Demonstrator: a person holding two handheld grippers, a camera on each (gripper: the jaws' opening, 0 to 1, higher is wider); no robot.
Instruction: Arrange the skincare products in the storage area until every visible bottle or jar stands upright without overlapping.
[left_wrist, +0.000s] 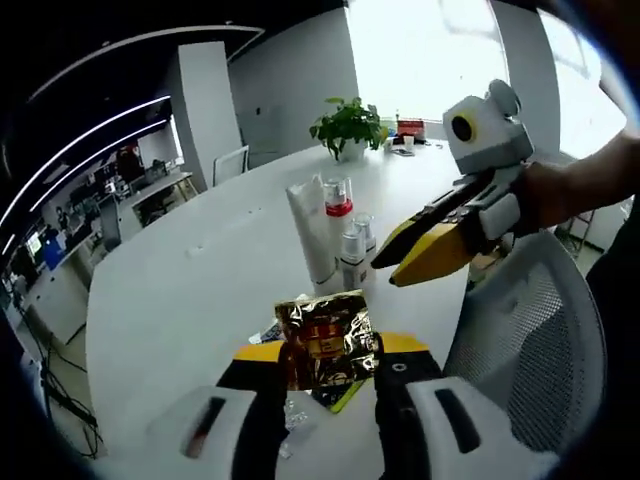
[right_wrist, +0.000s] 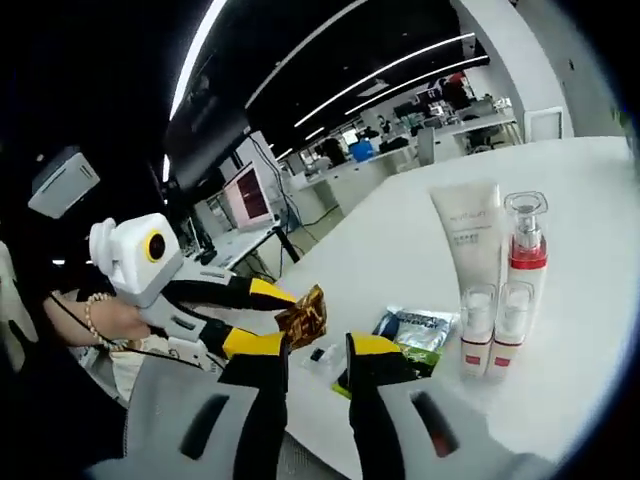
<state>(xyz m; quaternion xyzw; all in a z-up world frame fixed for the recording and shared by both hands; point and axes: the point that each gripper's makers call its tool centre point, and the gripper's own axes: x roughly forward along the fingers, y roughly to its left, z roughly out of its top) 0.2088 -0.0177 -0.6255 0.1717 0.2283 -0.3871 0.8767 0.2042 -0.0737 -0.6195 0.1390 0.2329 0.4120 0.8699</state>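
Observation:
My left gripper (left_wrist: 325, 362) is shut on a crinkled gold foil packet (left_wrist: 325, 338), held just above the white table (left_wrist: 180, 290). Beyond it stand a white tube (left_wrist: 310, 232), a pump bottle with a red band (left_wrist: 339, 203) and two small clear bottles (left_wrist: 353, 252), all upright and close together. My right gripper (left_wrist: 388, 270) reaches in from the right beside these bottles. In the right gripper view my right gripper (right_wrist: 318, 365) is open with nothing in it. There too stand the tube (right_wrist: 468, 235), the pump bottle (right_wrist: 526, 245) and the small bottles (right_wrist: 478, 330), and the gold packet (right_wrist: 303, 315) shows.
Flat green and blue sachets (right_wrist: 415, 328) lie on the table near the small bottles. A potted plant (left_wrist: 348, 125) and small boxes sit at the table's far end. A grey mesh chair (left_wrist: 530, 330) stands against the table edge. Office desks lie beyond.

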